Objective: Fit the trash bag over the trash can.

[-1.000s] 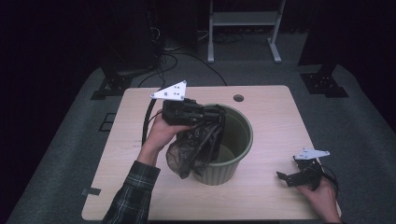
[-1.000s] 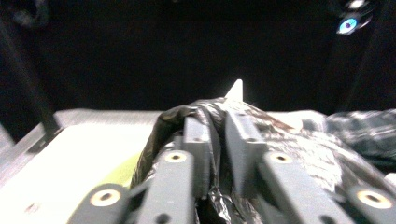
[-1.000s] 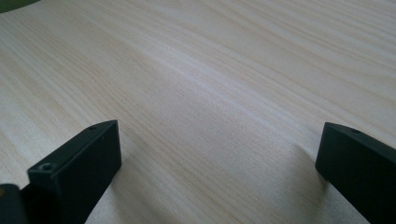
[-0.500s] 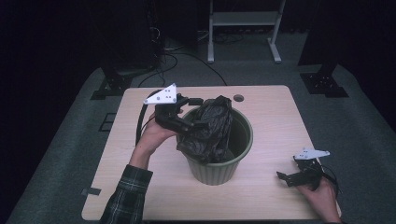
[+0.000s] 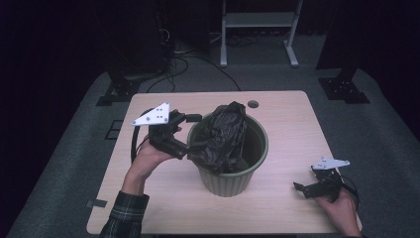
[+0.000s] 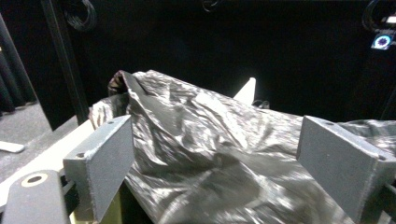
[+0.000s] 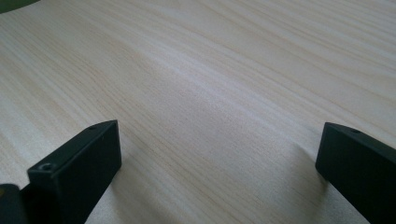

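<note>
Black plastic bag (image 5: 221, 136), crumpled and glossy, sits bunched in the mouth of the green bin (image 5: 229, 174) near the middle of the desk (image 5: 282, 114), with its top rising above the bin's rim. Part of the film drapes over the rim on the side facing the left claw (image 5: 190, 133). That claw is held just beside the bin's left edge, its jaws spread wide; in the left gripper view the bag (image 6: 219, 154) lies between the two grey jaws, but neither jaw is pressed against it, so the claw is open rather than gripping. The person's left hand (image 5: 148, 157) holds it from below, a plaid sleeve (image 5: 124, 218) showing at the wrist. The right claw (image 5: 303, 188) rests low at the desk's near right corner, well apart from the bin. In the right gripper view its black jaws stand wide apart over bare wood (image 7: 224, 93), holding nothing.
</note>
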### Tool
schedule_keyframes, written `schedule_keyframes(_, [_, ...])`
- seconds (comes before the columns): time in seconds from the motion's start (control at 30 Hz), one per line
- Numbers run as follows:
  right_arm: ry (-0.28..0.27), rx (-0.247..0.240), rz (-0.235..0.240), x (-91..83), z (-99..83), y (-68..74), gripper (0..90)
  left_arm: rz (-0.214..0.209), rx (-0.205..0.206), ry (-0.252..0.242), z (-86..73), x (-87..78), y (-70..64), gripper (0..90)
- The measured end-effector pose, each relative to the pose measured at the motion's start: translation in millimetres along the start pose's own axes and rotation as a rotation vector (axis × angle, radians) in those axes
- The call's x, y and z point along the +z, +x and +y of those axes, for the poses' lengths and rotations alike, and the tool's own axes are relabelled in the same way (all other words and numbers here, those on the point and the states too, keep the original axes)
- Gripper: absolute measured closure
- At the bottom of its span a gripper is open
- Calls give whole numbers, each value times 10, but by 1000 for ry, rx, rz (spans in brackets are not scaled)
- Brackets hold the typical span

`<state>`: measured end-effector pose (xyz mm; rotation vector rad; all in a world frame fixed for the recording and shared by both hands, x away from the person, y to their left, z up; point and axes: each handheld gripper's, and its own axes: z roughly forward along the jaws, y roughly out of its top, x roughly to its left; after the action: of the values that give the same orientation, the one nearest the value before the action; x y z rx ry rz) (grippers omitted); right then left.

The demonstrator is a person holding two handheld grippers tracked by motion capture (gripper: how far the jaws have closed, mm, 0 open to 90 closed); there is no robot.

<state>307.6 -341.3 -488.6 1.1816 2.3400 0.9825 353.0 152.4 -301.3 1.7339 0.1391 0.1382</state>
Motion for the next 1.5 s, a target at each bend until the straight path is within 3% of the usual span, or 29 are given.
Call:
schedule_keyframes(0.23, [0,2,-2,0,0,2,0,-38,-4,-7,-97,-115,-154,100])
schedule_keyframes(0.57, [0,3,-3,-1,0,3,0,-32,-3,22,-257,-175,-238,126])
schedule_keyframes(0.7, [0,3,-4,-1,0,3,0,-43,18,28,-257,-163,-223,281])
schedule_keyframes(0.73, [0,3,-3,-1,0,2,0,-50,30,28,-245,-148,-213,455])
schedule_keyframes(0.83, [0,3,-3,-1,0,2,0,-67,35,39,-225,-119,-192,688])
schedule_keyframes(0.93, [0,3,-3,-1,0,2,0,-70,21,45,-203,-81,-164,858])
schedule_keyframes(1.1, [0,3,-3,-1,0,2,0,-39,-2,27,-164,-31,-88,895])
schedule_keyframes(1.4, [-3,9,-11,-3,-1,6,0,21,-36,-58,-95,25,91,895])
schedule_keyframes(1.5, [-12,23,15,-30,11,5,72,37,-37,-75,-99,27,101,895])
